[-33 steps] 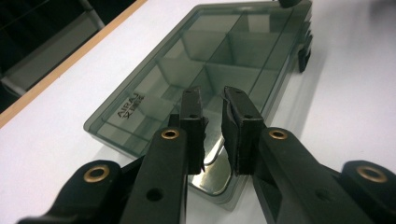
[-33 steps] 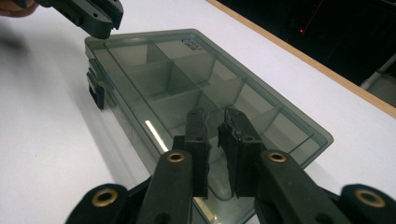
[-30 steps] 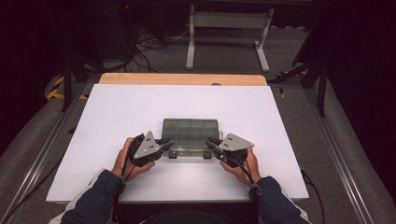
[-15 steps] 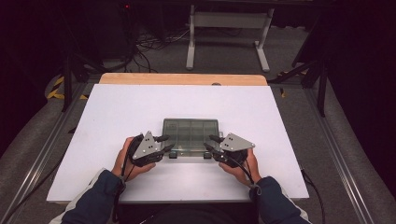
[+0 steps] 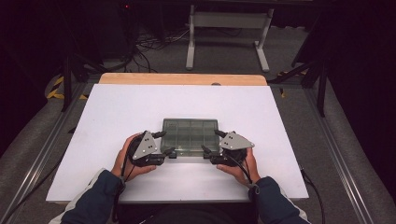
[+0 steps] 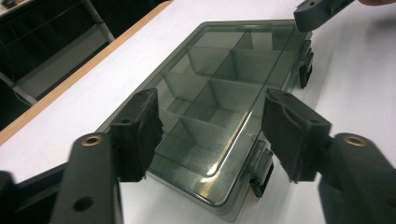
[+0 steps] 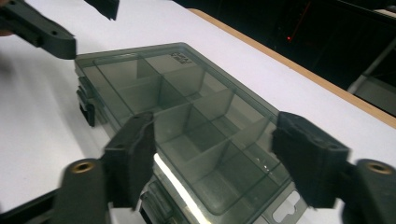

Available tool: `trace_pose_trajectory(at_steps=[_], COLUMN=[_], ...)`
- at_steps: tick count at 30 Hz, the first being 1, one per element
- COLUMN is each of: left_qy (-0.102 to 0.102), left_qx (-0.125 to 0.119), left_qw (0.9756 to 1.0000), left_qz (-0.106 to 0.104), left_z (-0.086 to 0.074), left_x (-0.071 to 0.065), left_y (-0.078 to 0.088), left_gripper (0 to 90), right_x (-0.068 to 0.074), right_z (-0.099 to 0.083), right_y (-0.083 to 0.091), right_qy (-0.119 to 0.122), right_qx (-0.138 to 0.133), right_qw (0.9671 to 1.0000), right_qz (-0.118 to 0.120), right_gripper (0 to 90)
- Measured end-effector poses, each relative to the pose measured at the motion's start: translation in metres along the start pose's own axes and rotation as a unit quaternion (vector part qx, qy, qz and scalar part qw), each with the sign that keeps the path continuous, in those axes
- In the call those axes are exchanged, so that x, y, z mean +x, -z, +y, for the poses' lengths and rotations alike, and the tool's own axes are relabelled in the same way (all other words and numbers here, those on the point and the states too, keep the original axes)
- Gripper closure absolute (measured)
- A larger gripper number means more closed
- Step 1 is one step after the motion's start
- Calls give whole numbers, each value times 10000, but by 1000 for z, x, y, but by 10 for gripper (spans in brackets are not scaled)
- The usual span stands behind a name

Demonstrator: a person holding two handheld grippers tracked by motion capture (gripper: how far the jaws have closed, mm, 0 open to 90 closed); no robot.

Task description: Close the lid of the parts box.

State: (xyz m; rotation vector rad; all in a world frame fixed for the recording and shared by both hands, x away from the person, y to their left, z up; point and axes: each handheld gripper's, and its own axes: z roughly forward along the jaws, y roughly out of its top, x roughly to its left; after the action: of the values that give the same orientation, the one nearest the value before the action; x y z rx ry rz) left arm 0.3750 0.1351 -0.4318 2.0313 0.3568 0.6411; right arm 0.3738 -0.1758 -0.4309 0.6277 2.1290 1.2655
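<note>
A smoky-grey see-through compartment box (image 5: 190,135) lies flat on the white table top (image 5: 116,121) with its lid down and its dividers showing through. My left gripper (image 5: 167,143) stands at the box's left end and my right gripper (image 5: 210,141) at its right end. Both sets of jaws have just been opening. In the left gripper view the left gripper (image 6: 210,112) straddles the near end of the box (image 6: 219,93) without pressing on it, with a latch (image 6: 261,170) beside the right jaw. In the right gripper view the right gripper (image 7: 217,135) stands wide around a corner of the box (image 7: 187,107).
A wooden strip (image 5: 182,78) runs along the table's far edge. Behind it on the dark floor are cables (image 5: 149,44) and a metal stand (image 5: 229,28). Metal rails (image 5: 336,154) run along both sides of the table.
Both grippers' jaws have spread apart at the ends of the box. The hands and the box have kept their places.
</note>
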Motion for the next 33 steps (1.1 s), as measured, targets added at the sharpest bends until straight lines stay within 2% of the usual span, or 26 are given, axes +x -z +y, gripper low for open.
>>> trace_pose_trajectory(at_steps=[7,13,20,33], left_qy=[56,70,87,84], left_qx=[-28,-40,29,-68], left_qw=[10000,10000,10000,9999], left_qz=[6,-28,-35,35], left_z=[0,0,-1,0], left_x=[0,0,1,3], left_y=[0,0,-1,4], left_gripper=[263,228,161,108], right_x=[2,3,2,3], right_z=[0,0,-1,2], right_y=[-2,-3,-4,-2], right_qy=[-13,-4,-39,56], right_qx=[-13,20,32,15], right_qw=[10000,9999,9999,9997], right_qz=[-74,-123,-150,-232], right_gripper=[157,97,71,76])
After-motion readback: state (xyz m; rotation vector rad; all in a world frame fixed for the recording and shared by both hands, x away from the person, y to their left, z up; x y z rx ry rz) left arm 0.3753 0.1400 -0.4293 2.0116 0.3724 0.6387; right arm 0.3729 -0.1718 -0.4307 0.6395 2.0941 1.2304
